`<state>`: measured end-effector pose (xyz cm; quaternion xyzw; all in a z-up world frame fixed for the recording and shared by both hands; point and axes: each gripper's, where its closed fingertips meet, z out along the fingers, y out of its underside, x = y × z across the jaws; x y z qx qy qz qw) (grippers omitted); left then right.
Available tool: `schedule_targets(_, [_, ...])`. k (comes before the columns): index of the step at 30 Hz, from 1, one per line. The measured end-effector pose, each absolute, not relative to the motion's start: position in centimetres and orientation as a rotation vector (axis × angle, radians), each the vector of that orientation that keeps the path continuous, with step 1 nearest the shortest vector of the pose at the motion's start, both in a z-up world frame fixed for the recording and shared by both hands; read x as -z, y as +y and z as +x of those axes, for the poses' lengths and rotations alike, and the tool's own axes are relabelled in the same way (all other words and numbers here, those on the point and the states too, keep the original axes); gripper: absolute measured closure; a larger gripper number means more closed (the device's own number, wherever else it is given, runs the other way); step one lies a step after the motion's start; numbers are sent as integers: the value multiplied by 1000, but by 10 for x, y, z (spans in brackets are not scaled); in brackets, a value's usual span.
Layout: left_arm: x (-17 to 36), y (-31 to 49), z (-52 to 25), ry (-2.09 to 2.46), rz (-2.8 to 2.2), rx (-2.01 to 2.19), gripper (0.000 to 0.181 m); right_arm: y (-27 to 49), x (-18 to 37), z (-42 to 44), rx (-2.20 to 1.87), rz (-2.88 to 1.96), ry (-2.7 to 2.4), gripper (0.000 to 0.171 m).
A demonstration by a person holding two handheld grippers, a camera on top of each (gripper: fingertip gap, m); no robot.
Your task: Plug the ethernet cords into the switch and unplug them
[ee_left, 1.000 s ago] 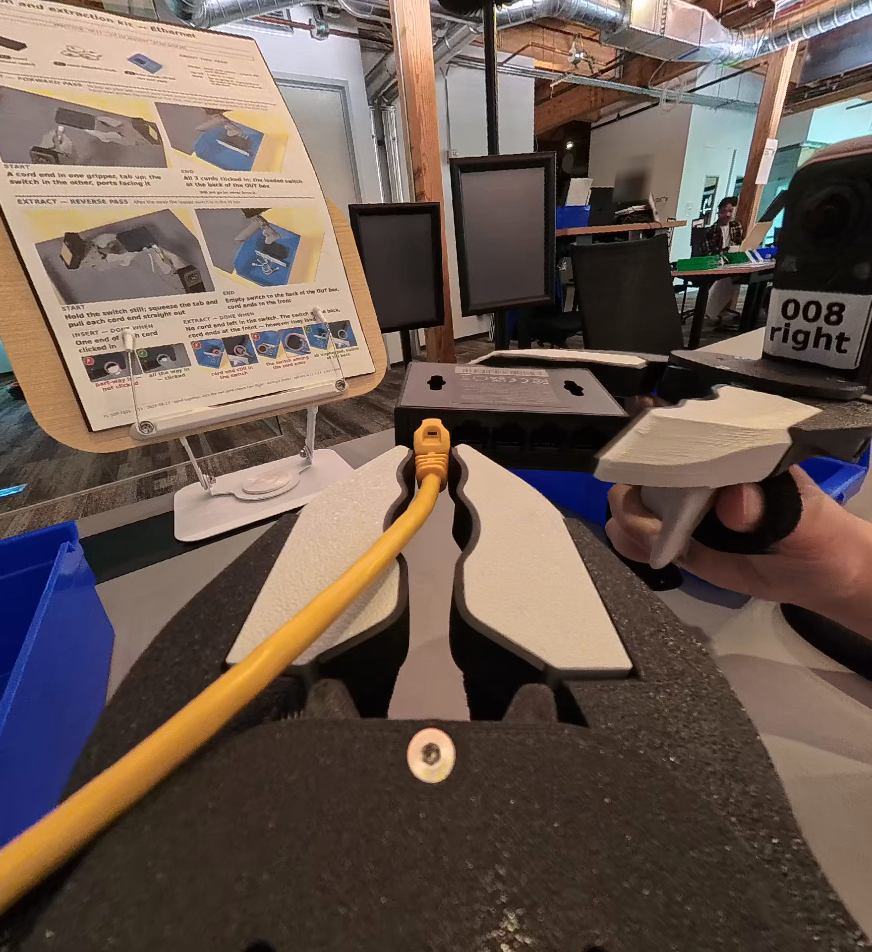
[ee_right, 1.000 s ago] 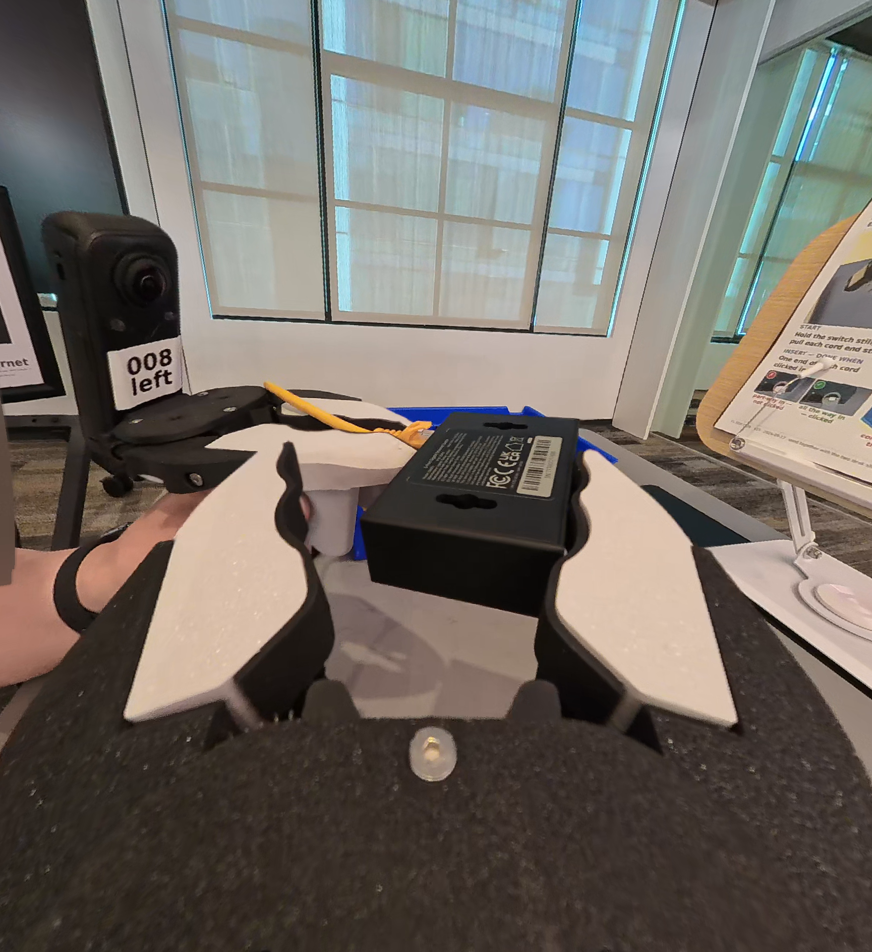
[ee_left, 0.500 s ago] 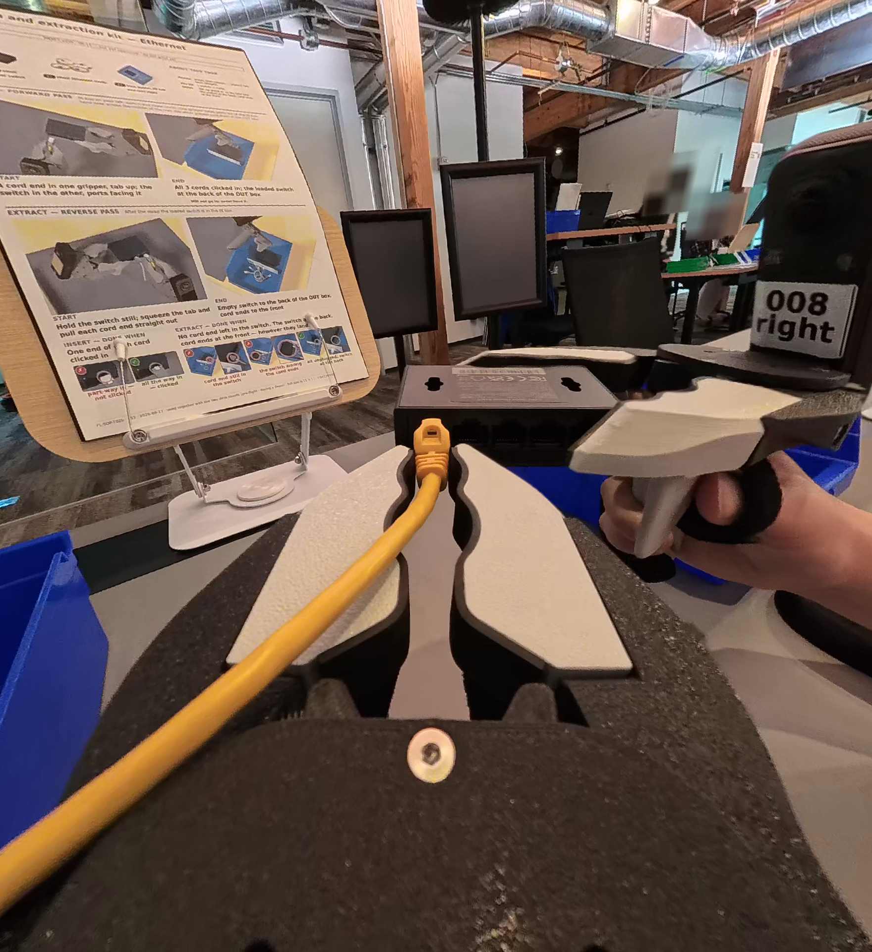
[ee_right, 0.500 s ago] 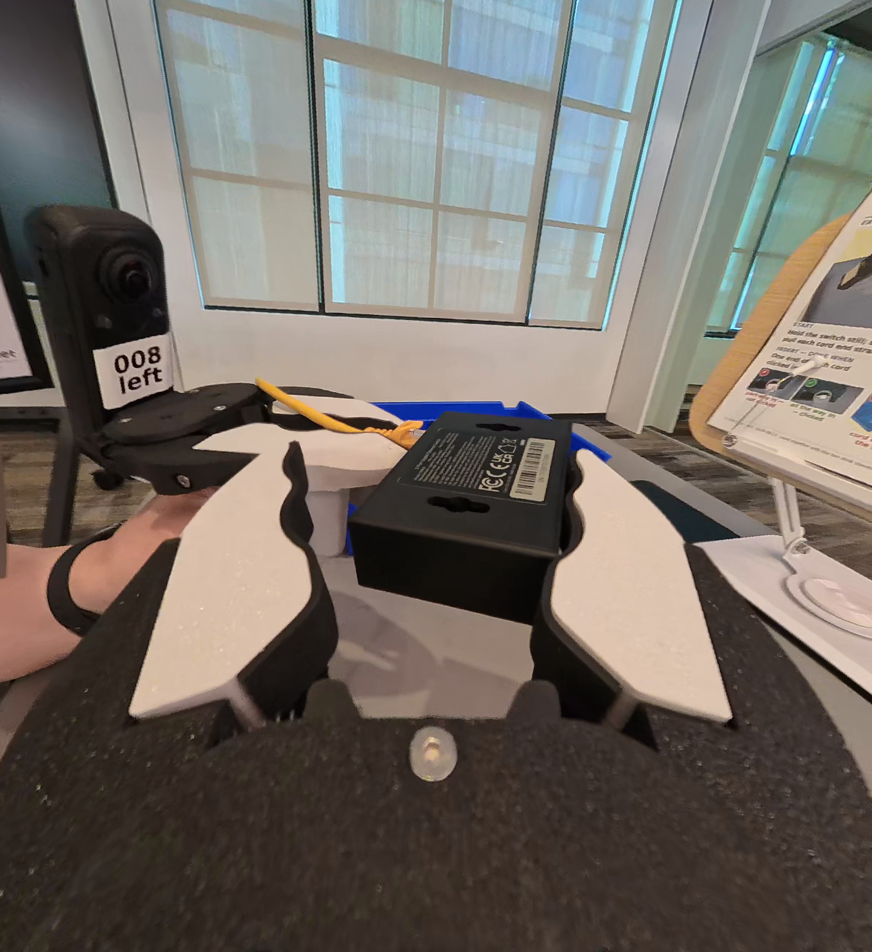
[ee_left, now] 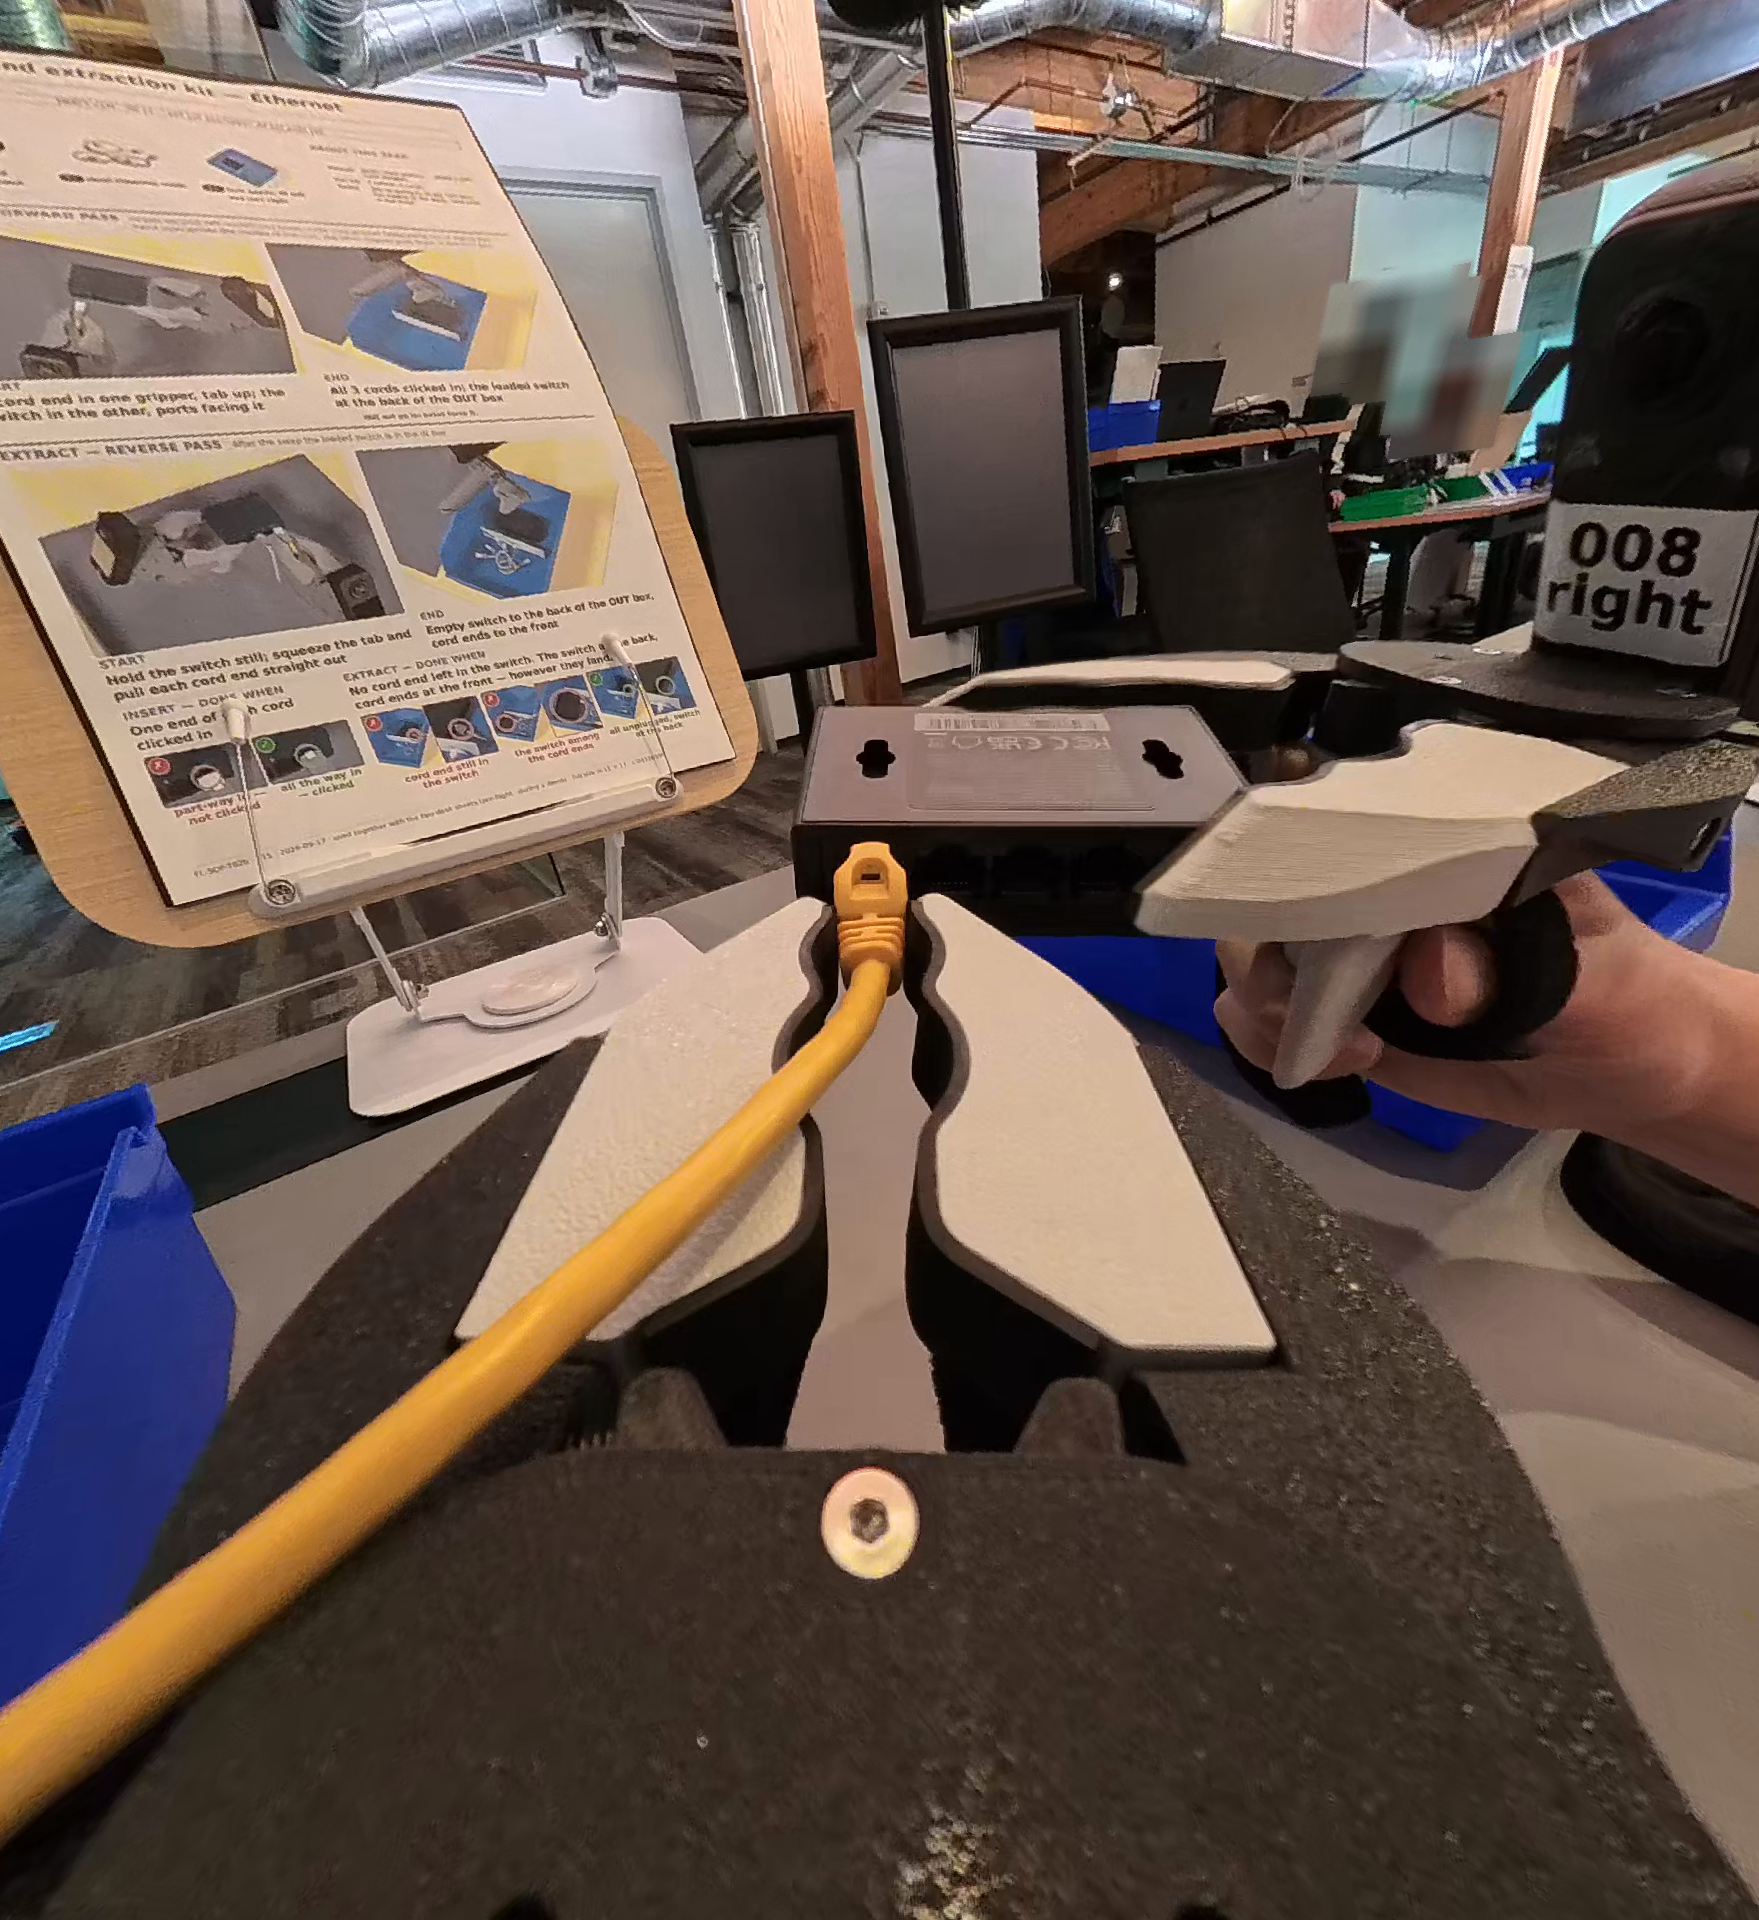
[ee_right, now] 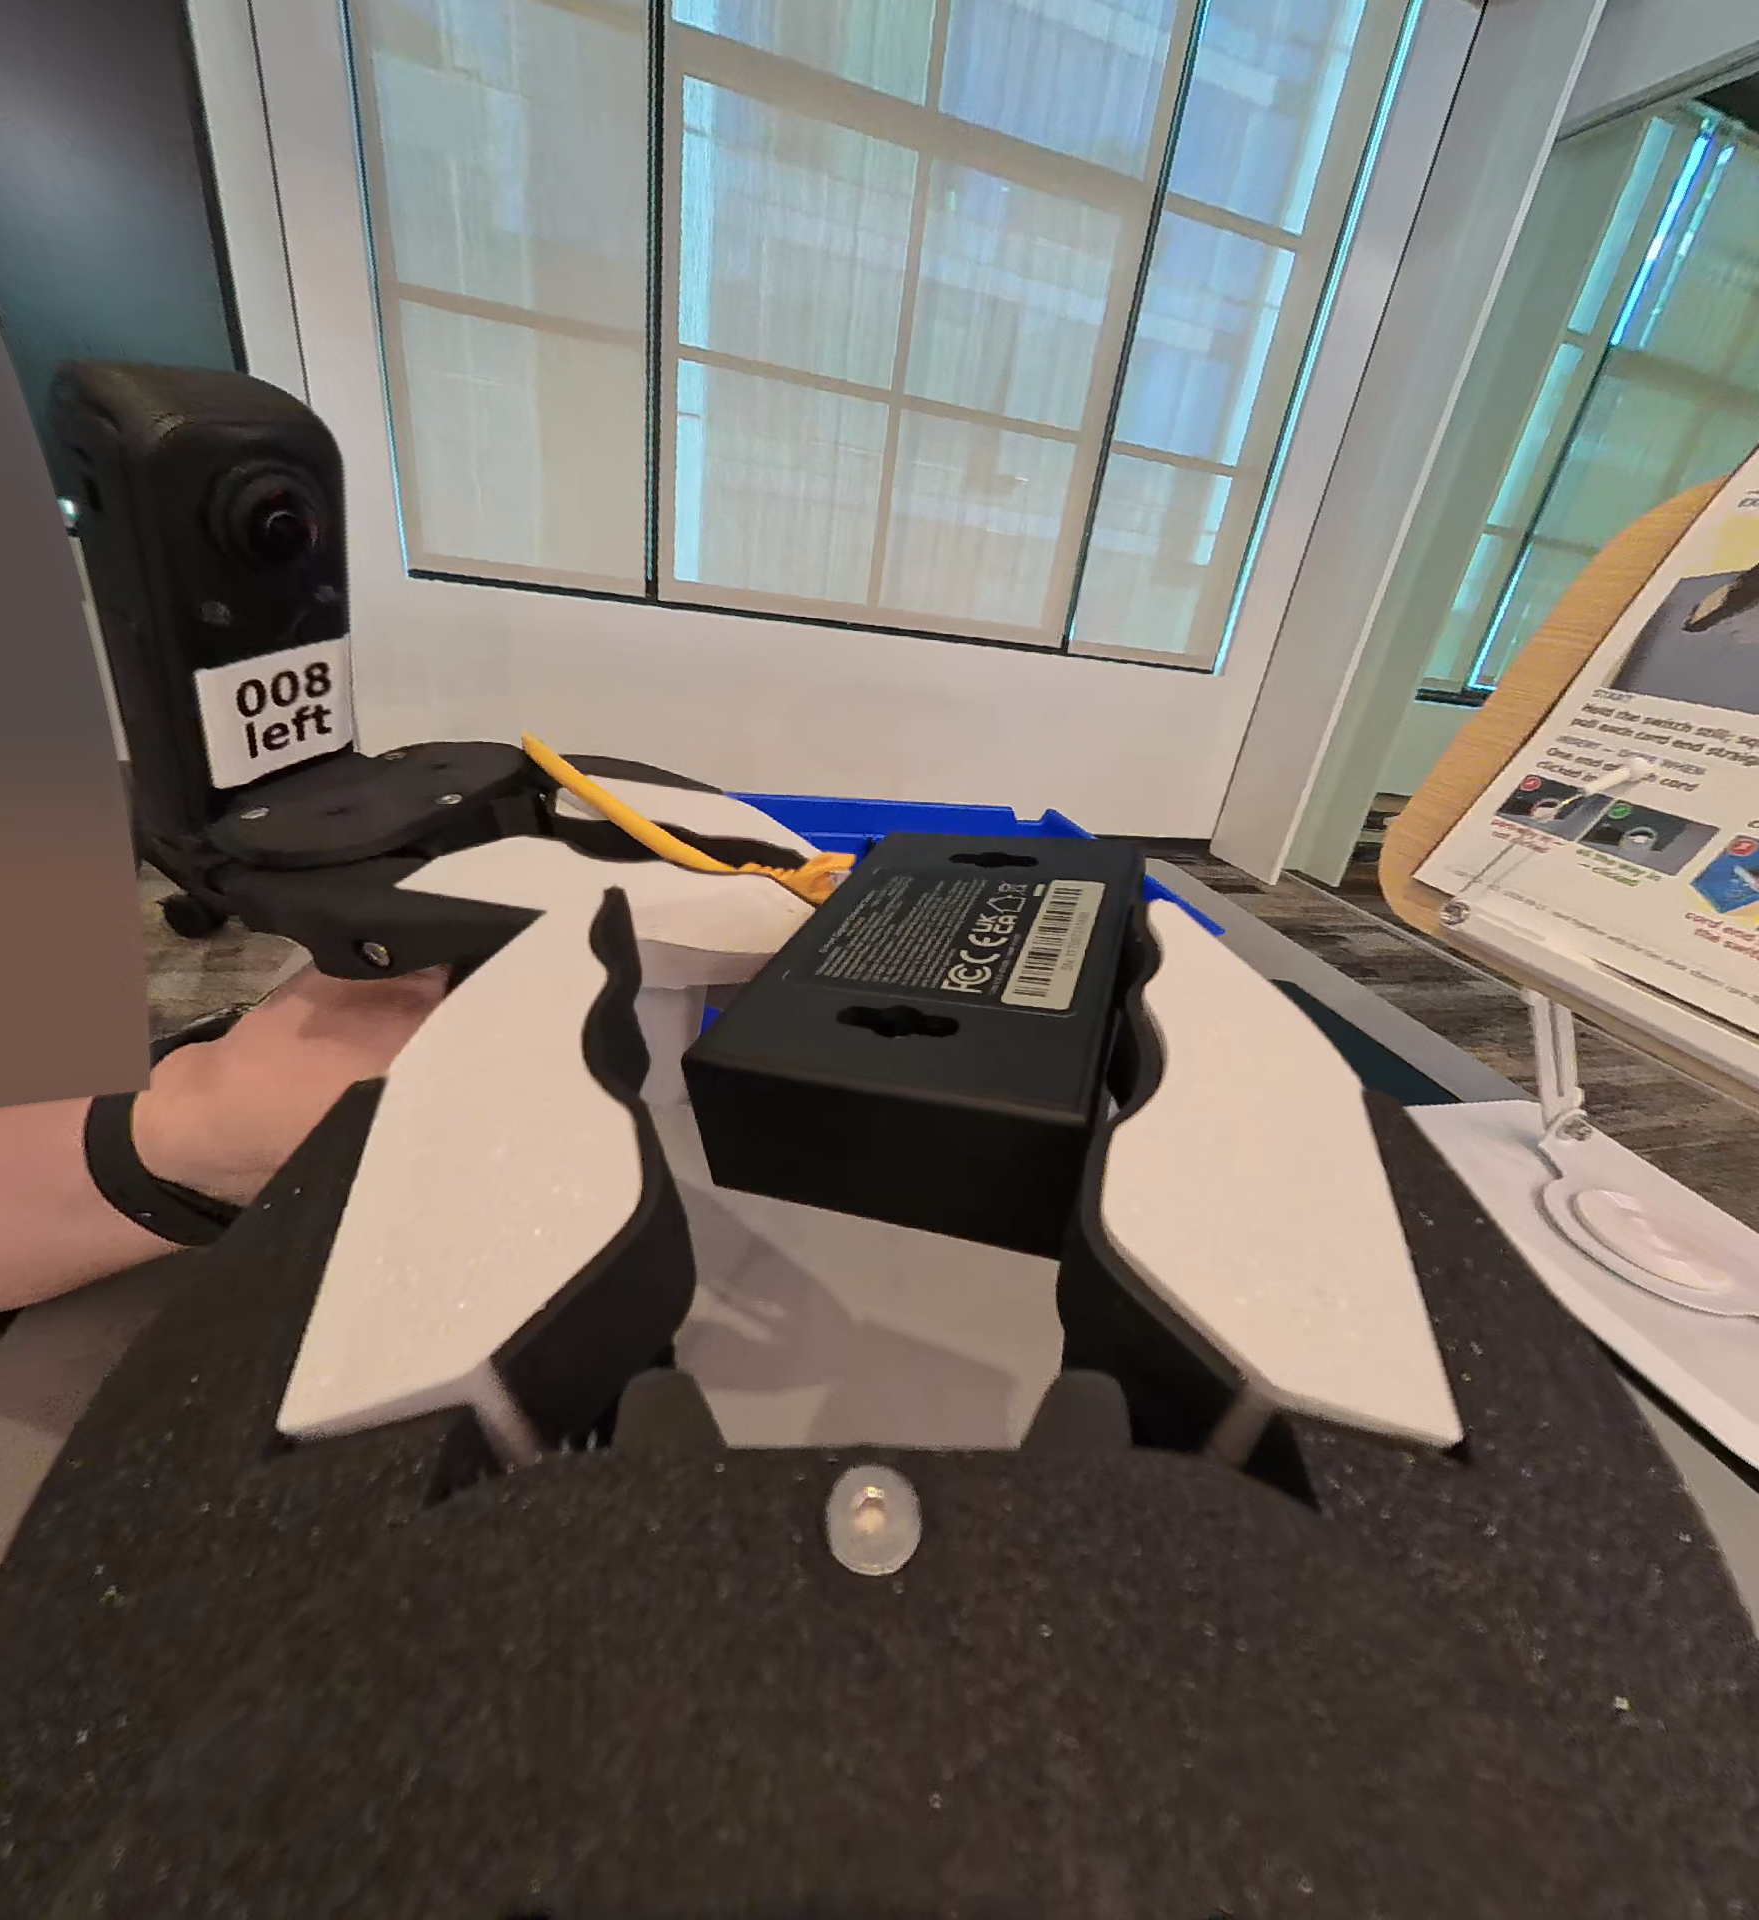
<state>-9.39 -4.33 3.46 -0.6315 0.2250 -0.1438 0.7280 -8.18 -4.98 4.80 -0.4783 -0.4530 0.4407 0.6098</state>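
Note:
My left gripper is shut on a yellow ethernet cord just behind its yellow plug. The plug's tip sits at the leftmost port in the front face of the black switch; I cannot tell how deep it is. My right gripper is shut on the switch and holds it in the air, label side up. In the right wrist view the left gripper and the plug meet the switch's far left edge.
An instruction sheet on a wooden stand is at the left. A blue bin is at the near left, another blue bin lies under the switch. A person's hand holds the right gripper. The grey table lies below. Less than 4 cm separates the two grippers' tips.
The switch and my left gripper have come closer together, and the yellow plug now reaches the switch's port face. Both grips are unchanged.

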Motion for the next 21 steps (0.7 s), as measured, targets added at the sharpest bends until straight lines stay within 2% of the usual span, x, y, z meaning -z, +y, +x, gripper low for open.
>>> schedule_targets(2, [-33,-44,-93,504,-1400,327,169,-48,-46,-81,-1003,-1122,-1043,91])
schedule_targets(21, [-37,-41,-97,508,-1375,206,169,-37,-35,-84,-832,-1178,-1071,92])
